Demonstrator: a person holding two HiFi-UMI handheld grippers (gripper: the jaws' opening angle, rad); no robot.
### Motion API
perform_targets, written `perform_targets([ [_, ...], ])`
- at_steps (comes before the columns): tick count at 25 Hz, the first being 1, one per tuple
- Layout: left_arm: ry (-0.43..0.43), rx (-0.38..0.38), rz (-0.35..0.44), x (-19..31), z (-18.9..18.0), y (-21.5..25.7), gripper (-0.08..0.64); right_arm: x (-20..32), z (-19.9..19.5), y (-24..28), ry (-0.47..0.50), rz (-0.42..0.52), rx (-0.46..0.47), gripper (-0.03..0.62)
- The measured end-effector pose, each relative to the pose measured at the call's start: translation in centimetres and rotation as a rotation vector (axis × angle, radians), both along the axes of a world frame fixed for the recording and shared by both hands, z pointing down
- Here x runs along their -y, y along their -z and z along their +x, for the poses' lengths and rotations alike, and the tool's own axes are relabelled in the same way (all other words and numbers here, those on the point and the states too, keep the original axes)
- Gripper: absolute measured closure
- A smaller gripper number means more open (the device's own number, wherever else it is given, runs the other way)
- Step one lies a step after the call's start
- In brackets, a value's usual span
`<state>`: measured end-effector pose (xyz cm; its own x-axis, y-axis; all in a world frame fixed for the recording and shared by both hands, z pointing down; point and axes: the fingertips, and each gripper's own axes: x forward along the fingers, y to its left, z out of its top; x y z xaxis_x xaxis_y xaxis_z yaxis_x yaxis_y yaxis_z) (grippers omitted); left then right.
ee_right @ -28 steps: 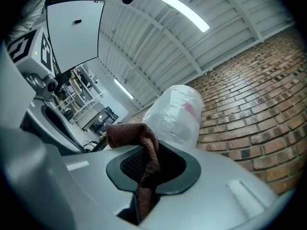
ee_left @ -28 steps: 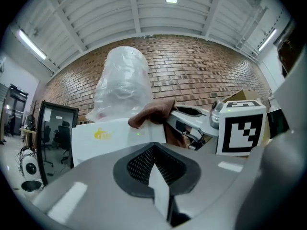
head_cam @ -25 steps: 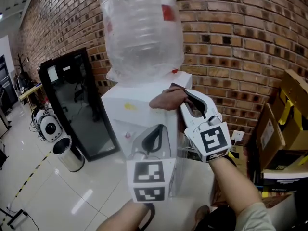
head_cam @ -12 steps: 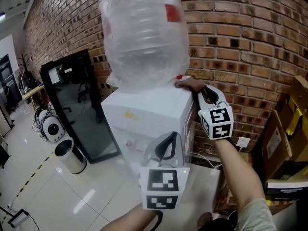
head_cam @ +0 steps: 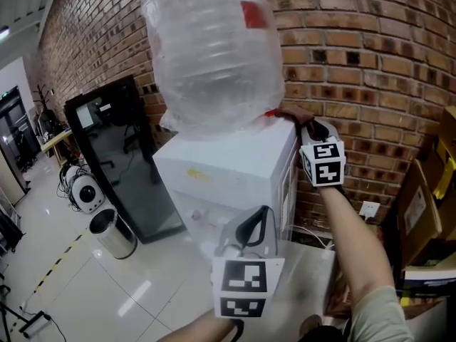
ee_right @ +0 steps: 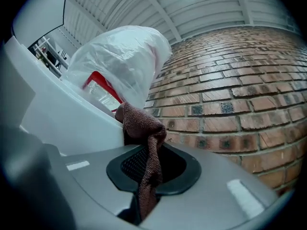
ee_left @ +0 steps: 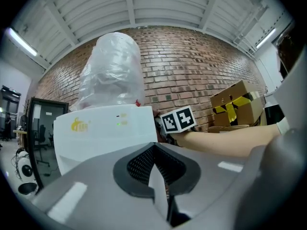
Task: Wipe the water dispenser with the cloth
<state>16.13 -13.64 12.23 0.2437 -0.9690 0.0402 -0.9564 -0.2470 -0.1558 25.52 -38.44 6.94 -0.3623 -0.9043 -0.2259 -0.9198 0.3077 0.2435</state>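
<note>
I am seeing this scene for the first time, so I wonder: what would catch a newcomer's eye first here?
The big plastic-wrapped water bottle stands on top of the white water dispenser, in front of a brick wall. At the dispenser's top corner near the wall, the right tongs are shut on a brown cloth. The left tongs, shut and empty, hang low in front of the dispenser.

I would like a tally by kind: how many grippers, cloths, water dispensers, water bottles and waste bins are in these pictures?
Grippers: 2, left gripper and right gripper
Cloth: 1
Water dispenser: 1
Water bottle: 1
Waste bin: 1
Total: 6
</note>
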Motion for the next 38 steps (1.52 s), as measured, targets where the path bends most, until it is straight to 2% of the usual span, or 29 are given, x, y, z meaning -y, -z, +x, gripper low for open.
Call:
perform_targets([
  [6,0.001,-0.005,0.002,-0.3,0.4,0.1,0.56,0.8,0.3,-0.1,-0.001,-0.05,-0.039,0.541],
  [10,0.011,-0.011,0.004,-0.9,0.2,0.2,0.56,-0.9,0.9,0.5,0.011,-0.044,0.003,0.54],
  [16,0.017,-0.039,0.025,-2.9,-0.3,0.5,0.56,-8.8,1.4,2.1,0.107,0.047,0.159,0.537],
  [20,0.018,-0.04,0.007,-4.2,-0.7,-0.5,0.56,-15.7,0.1,2.5,0.192,0.123,0.209,0.537],
  [26,0.045,-0.031,0.003,-5.7,-2.4,-1.0,0.56,-22.1,-3.8,3.3,0.285,0.217,0.149,0.537],
  [32,0.08,0.015,0.036,-6.4,-3.9,-0.4,0.56,-22.3,-5.6,3.4,0.283,0.227,0.13,0.537],
  [38,0.103,-0.012,0.007,-5.5,-4.7,-3.2,0.56,-22.2,-5.3,0.9,0.267,0.192,0.149,0.537],
])
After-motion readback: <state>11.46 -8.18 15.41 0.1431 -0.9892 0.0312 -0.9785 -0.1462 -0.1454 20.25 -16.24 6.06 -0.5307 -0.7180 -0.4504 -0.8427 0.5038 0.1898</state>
